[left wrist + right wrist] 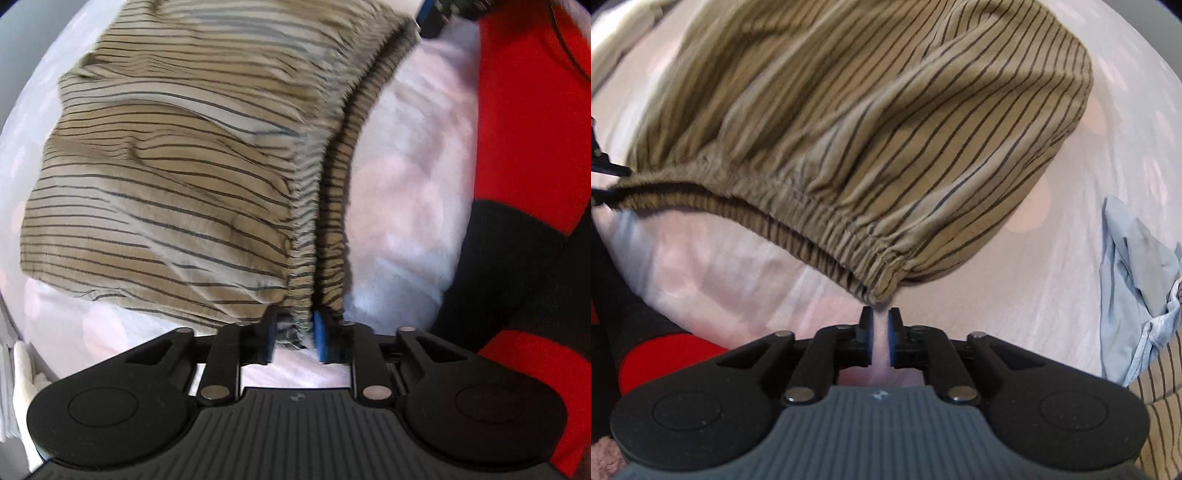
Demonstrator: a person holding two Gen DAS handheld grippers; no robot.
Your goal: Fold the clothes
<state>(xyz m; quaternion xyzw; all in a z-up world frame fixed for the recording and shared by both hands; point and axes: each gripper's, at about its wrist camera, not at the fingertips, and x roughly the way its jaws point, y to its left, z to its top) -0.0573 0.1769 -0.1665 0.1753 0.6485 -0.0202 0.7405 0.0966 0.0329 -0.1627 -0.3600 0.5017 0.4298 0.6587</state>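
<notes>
A bed (1052, 266) with a pale pink sheet with soft spots fills most of both views. On it lies a pair of tan shorts (166, 166) with thin dark stripes, spread out flat but a bit wrinkled, with the stretchy waistband (798, 210) on the near side. A person in a red and black top (528, 147) is close by the bed edge, on the right in the left view. A crumpled light blue cloth (1134, 280) lies on the sheet to the right of the shorts, apart from them, and next to it is another striped cloth (1160, 398) at the edge of the view. The left tool (294, 338) has its fingers squeezed on one end of the waistband, with bunched cloth between the blue pads. The right tool (880, 338) has its fingers nearly together with a thin gap, holding nothing, with its tips just below the other waistband corner.
</notes>
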